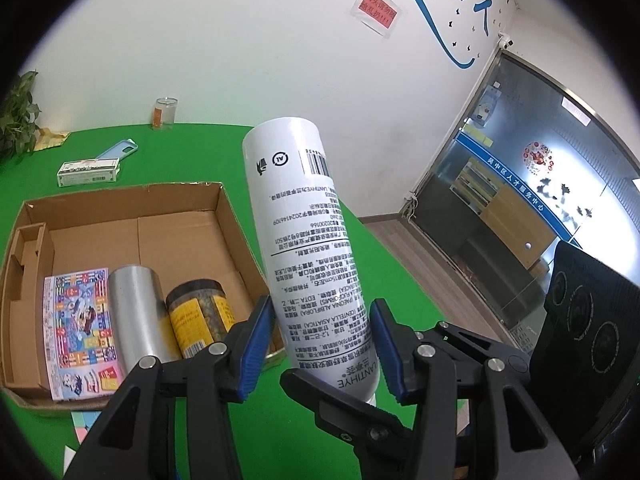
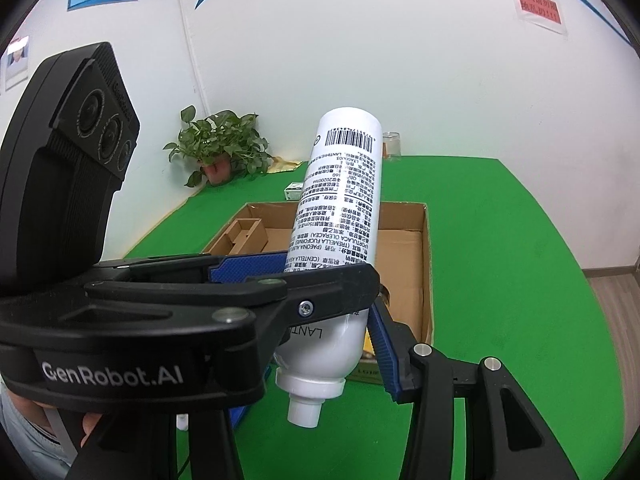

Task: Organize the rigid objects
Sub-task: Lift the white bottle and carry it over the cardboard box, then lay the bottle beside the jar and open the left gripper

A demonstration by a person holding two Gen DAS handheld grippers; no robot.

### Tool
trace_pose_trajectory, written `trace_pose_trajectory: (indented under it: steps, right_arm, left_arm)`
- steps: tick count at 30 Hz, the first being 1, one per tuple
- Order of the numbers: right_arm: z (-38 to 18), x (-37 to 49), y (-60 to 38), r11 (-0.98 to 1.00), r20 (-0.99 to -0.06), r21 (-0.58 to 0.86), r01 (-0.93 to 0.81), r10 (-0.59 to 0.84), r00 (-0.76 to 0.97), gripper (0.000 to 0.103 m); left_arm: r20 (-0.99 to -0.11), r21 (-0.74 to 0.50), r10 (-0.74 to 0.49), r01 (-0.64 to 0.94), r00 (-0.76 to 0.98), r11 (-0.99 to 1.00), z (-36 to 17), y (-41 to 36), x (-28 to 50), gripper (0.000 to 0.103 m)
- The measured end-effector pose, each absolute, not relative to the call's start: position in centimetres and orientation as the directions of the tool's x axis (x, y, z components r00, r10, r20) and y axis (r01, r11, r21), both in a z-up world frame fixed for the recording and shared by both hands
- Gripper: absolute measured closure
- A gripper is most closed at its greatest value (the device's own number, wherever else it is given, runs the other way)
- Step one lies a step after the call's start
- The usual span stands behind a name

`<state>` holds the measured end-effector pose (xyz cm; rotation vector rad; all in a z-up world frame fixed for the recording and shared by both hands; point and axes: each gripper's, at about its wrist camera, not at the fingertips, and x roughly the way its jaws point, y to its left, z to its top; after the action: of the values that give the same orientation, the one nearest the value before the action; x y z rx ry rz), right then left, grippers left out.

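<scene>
Both the left gripper (image 1: 322,344) and right gripper (image 2: 332,320) clamp the white spray can (image 1: 304,240) near its nozzle end (smooth, stiff, likely slippery), so mid-body would probably hold steadier.

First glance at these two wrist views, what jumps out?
The white spray can, held nozzle-down and tilted between both hand-held grippers, left and right, fills the middle of each view. Behind it on the green table lies an open cardboard box holding a colourful booklet, a silver can and a yellow-labelled jar.
</scene>
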<state>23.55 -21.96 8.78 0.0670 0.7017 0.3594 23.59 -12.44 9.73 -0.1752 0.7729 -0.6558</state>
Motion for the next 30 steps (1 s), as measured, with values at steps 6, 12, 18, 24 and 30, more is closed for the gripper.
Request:
trace_pose_trajectory:
  steps: [6,12,18,24,30]
  right_arm:
    - [9.1,26.7,-22.8,0.934,-0.639,0.188,-0.304,0.351,0.684,0.058]
    - [6.7,30.9,-24.3,0.914,-0.688,0.252,-0.317,0.4,0.605,0.058]
    - [2.4,35.3,-25.4,0.908,-0.733,0.289,-0.303,0.413,0.54,0.058]
    - [-3.0,37.2,-26.1,0.916,-0.774,0.301,-0.265,0.397,0.493,0.058]
    - [-6.4,37.2,-27.8,0.895,-0.766,0.379,-0.234,0.445,0.464,0.058]
  left_arm:
    - [-0.607,-0.389,-0.605,0.471,0.515,0.792,9.8,-13.2,26.9,0.055]
    - [-0.666,-0.388,-0.568,0.427,0.483,0.817,7.5,-14.2,30.9,0.055]
    - [-0.728,-0.403,-0.547,0.388,0.413,0.829,3.4,-15.1,34.1,0.055]
    - [-0.785,-0.406,-0.521,0.356,0.334,0.841,-1.2,-16.1,35.8,0.055]
    - [-0.808,-0.43,-0.519,0.323,0.279,0.843,-3.4,-16.5,36.4,0.054]
